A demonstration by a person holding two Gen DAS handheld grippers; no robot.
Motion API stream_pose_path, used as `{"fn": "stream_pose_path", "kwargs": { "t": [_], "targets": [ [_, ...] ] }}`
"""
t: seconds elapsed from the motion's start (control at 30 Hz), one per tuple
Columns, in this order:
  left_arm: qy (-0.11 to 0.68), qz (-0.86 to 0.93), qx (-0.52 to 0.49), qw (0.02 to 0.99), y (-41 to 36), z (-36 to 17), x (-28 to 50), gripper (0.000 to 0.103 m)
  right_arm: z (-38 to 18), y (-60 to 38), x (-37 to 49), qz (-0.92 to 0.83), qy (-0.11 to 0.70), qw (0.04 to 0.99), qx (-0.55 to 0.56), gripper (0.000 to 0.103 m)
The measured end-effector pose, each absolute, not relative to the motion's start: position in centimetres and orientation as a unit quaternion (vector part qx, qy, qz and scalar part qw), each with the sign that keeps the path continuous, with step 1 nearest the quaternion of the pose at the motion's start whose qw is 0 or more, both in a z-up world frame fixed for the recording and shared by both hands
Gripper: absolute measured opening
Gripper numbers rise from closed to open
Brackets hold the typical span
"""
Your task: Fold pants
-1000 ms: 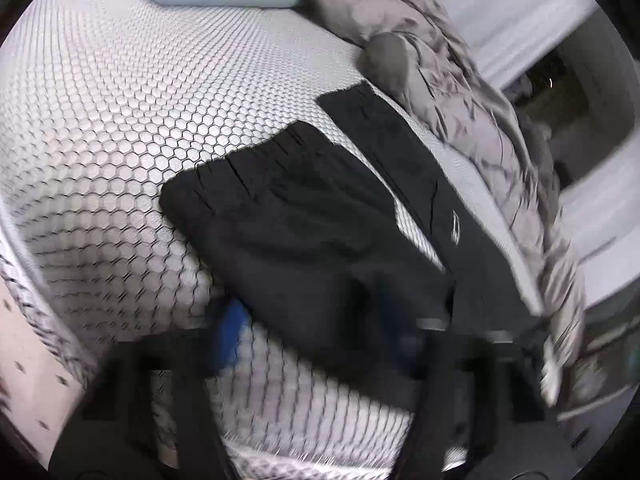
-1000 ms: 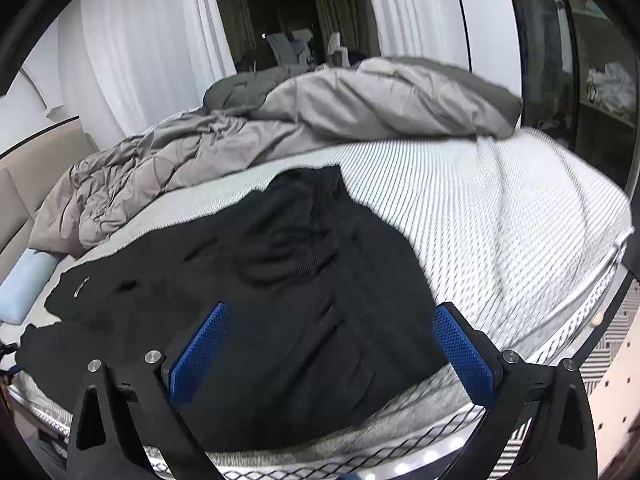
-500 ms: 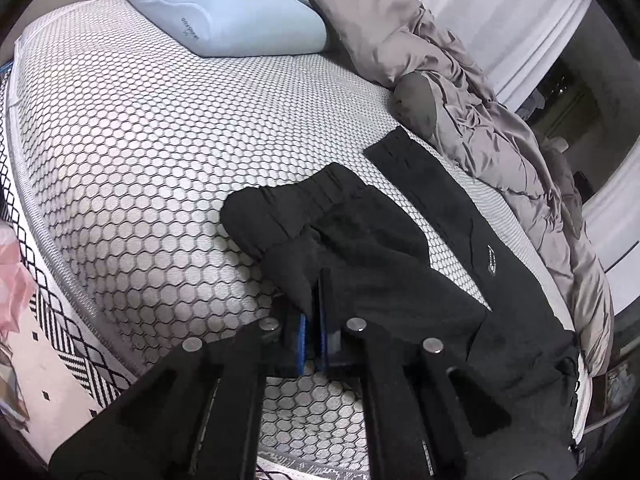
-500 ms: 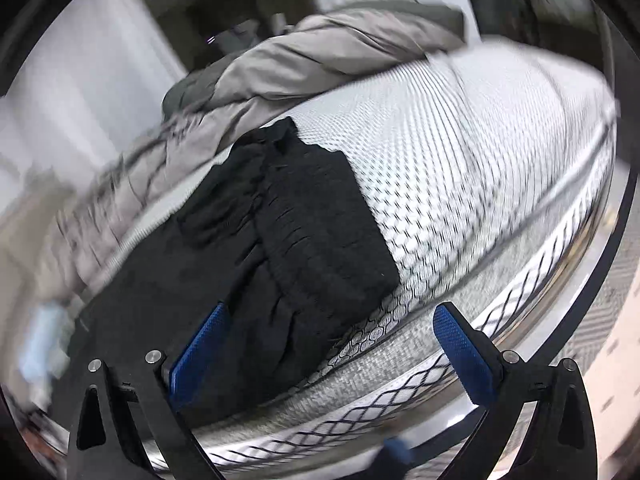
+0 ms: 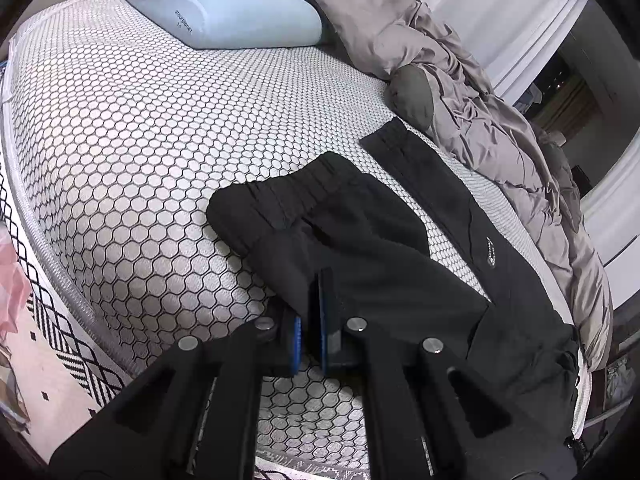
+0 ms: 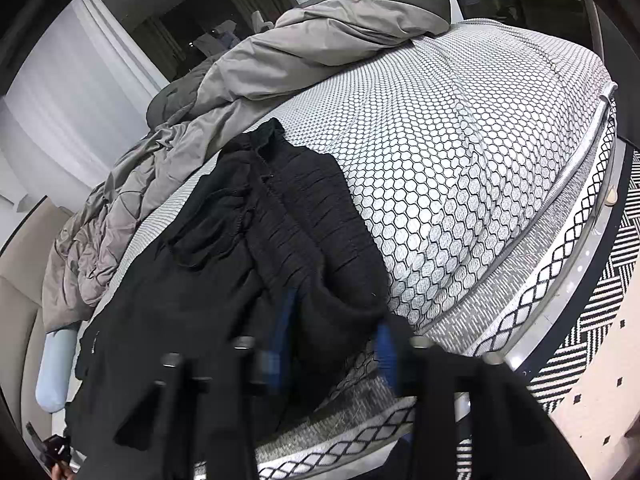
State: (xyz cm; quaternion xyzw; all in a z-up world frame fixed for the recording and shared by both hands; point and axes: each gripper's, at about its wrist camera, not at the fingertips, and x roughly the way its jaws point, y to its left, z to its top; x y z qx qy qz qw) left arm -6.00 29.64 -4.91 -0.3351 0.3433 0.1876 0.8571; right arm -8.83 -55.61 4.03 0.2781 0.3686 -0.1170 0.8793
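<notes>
Black pants [image 5: 360,248] lie spread along the near side of the mattress [image 5: 140,140], both leg cuffs pointing toward the pillow. My left gripper [image 5: 312,320] is shut on the near edge of the closer leg, its blue pads pinching the fabric. In the right wrist view the gathered waistband end of the pants [image 6: 304,220] lies by the mattress edge [image 6: 520,280]. My right gripper [image 6: 332,340] is blurred and its jaws are closing, with a bunch of waistband fabric filling the gap between the blue pads.
A light blue pillow [image 5: 224,4] lies at the head of the bed. A crumpled grey duvet [image 5: 480,112] is heaped along the far side, right behind the pants. A black-and-white patterned rug [image 6: 600,300] covers the floor beside the bed. Curtains hang beyond the bed.
The left gripper went from open over the leg to shut on its edge. The right gripper rolled, dropped to the waistband, and its wide jaws narrowed around the fabric.
</notes>
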Motion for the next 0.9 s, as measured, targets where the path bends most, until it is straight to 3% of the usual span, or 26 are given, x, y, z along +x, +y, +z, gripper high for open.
{"fn": "stream_pose_path", "kwargs": {
  "t": [0.17, 0.2, 0.27, 0.37, 0.43, 0.5, 0.53, 0.57, 0.6, 0.67, 0.8, 0.9],
  "targets": [
    [0.345, 0.182, -0.339, 0.856, 29.4, -5.1, -6.0, 0.002, 4.5, -55.1, -9.6, -0.088, 0.347, 0.890, 0.282, 0.032],
    [0.346, 0.184, -0.334, 0.857, 29.3, -5.0, -5.9, 0.002, 4.2, -55.2, -9.0, -0.095, 0.352, 0.887, 0.284, 0.021],
    [0.348, 0.184, -0.328, 0.859, 29.2, -4.9, -5.9, 0.002, 4.7, -55.2, -9.0, -0.112, 0.348, 0.893, 0.262, 0.014],
    [0.361, 0.158, -0.333, 0.857, 29.0, -5.3, -5.9, 0.004, 5.6, -56.5, -10.6, -0.155, 0.324, 0.899, 0.252, 0.014],
    [0.375, 0.160, -0.314, 0.857, 28.4, -5.3, -5.7, 0.005, 4.7, -57.0, -10.0, -0.162, 0.356, 0.887, 0.246, 0.015],
    [0.382, 0.156, -0.302, 0.860, 28.1, -4.8, -6.0, 0.009, 4.4, -56.6, -9.4, -0.160, 0.371, 0.882, 0.241, 0.028],
    [0.387, 0.155, -0.301, 0.858, 28.2, -4.5, -6.4, 0.018, 4.7, -56.5, -9.5, -0.158, 0.367, 0.885, 0.239, 0.036],
    [0.391, 0.155, -0.299, 0.857, 28.2, -4.1, -6.8, 0.032, 5.1, -56.3, -9.7, -0.158, 0.356, 0.890, 0.237, 0.056],
    [0.394, 0.161, -0.293, 0.856, 28.4, -3.4, -7.3, 0.041, 5.7, -56.2, -10.1, -0.162, 0.340, 0.896, 0.233, 0.068],
    [0.383, 0.172, -0.279, 0.863, 28.6, -2.2, -8.1, 0.063, 6.7, -56.2, -10.8, -0.172, 0.324, 0.904, 0.220, 0.072],
    [0.364, 0.169, -0.258, 0.879, 29.3, 0.4, -6.9, 0.075, 7.4, -56.3, -11.5, -0.157, 0.308, 0.912, 0.222, 0.081],
    [0.388, 0.136, -0.231, 0.882, 29.8, 0.8, -1.9, 0.082, 7.6, -55.9, -11.5, -0.145, 0.303, 0.915, 0.224, 0.081]
  ]
}}
